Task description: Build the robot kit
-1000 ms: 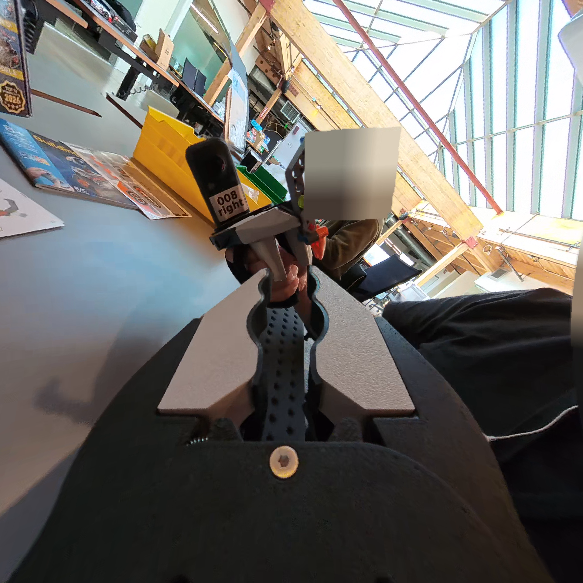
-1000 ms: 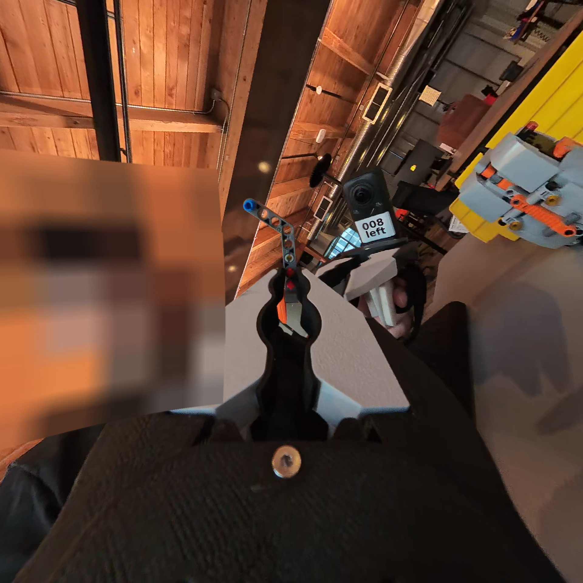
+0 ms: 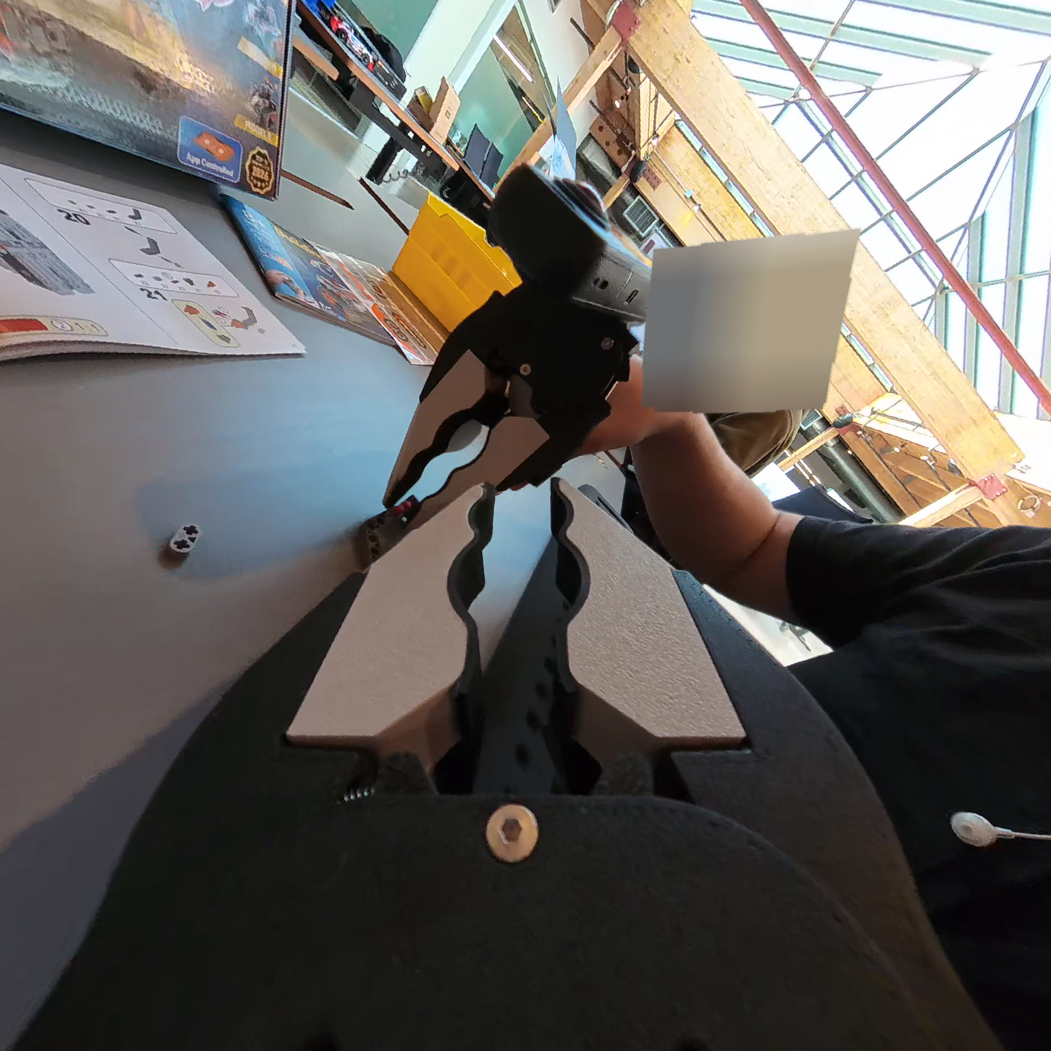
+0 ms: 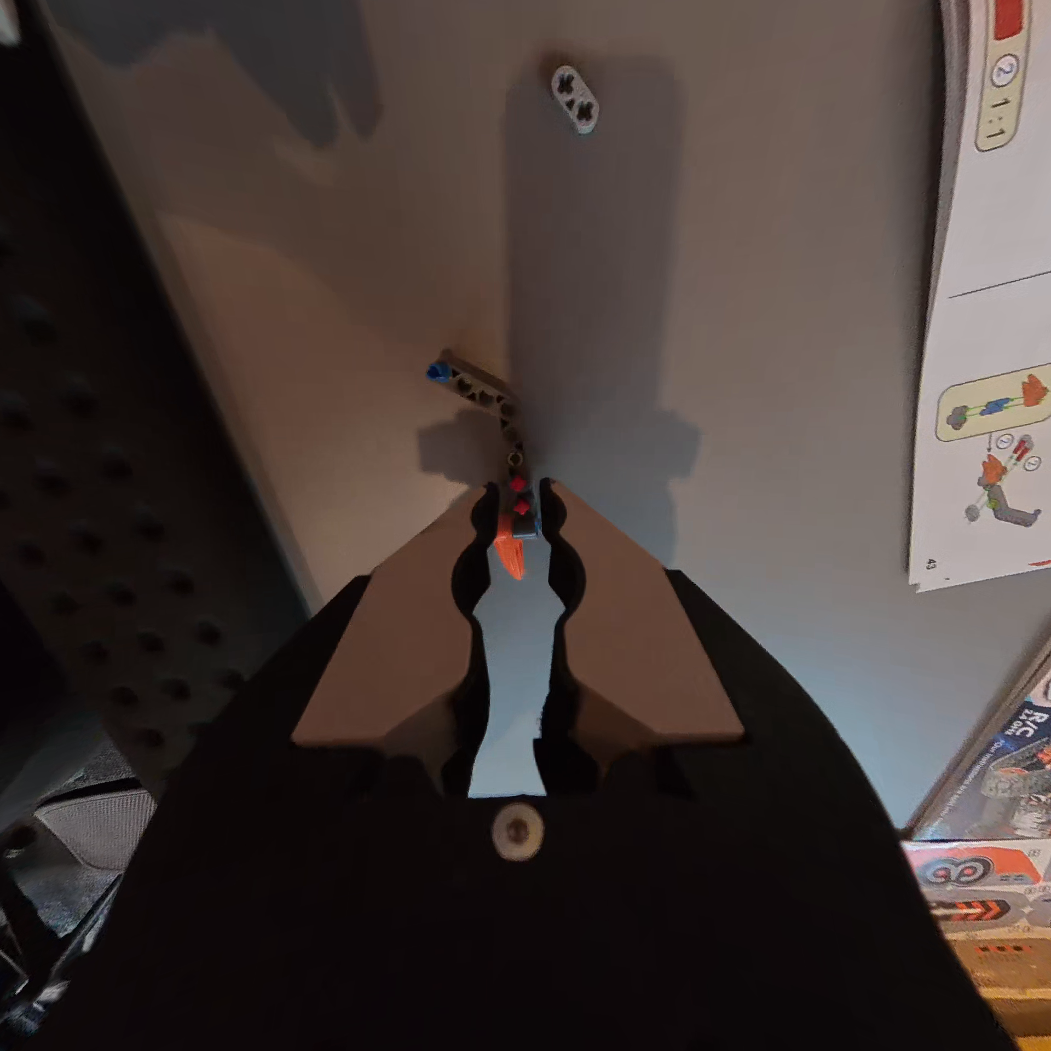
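Two grippers lowered from mid-air to the grey bench, right gripper jaws clamped on bent grey toy beam with orange tip, left gripper jaws apart, empty, small grey two-hole link well apart, open instruction booklet rightward.

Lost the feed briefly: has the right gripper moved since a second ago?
Yes. The right gripper has swung down from the ceiling to the grey table, bent beam assembly at its tips.
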`<action>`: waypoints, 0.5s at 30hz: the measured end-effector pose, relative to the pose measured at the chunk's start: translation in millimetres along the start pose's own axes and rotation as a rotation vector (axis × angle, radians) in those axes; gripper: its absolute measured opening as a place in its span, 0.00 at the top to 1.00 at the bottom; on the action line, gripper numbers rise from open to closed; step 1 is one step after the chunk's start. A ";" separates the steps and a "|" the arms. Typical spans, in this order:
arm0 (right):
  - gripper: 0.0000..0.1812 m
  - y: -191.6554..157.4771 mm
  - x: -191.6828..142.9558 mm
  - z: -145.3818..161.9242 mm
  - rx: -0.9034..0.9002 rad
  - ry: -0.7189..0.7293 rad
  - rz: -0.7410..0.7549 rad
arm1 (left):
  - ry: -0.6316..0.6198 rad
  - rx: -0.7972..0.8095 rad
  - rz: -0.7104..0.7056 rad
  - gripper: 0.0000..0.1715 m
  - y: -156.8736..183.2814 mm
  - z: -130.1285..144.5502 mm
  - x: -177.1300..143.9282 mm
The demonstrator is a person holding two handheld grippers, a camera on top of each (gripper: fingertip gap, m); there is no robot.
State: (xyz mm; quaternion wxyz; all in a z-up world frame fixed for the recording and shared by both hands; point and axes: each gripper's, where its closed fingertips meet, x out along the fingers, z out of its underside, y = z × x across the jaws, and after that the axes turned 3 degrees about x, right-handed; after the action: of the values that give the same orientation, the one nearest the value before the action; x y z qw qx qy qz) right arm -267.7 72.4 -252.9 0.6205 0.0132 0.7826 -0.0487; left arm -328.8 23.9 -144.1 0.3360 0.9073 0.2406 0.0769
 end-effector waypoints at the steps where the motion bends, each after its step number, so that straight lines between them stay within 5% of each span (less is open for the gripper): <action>1: 0.92 1.8 -2.8 0.4 -0.001 -0.005 0.004 | -0.004 -0.001 0.005 0.90 0.1 2.0 0.7; 15: 0.92 0.3 -4.2 0.7 -0.072 -0.054 0.020 | 0.023 -0.011 0.061 0.89 3.3 3.8 -1.8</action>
State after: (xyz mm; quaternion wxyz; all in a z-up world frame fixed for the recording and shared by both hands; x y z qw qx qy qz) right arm -266.1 72.8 -249.0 0.6419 -0.0026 0.7667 -0.0149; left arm -327.9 18.7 -144.8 0.3357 0.9115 0.2163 0.0986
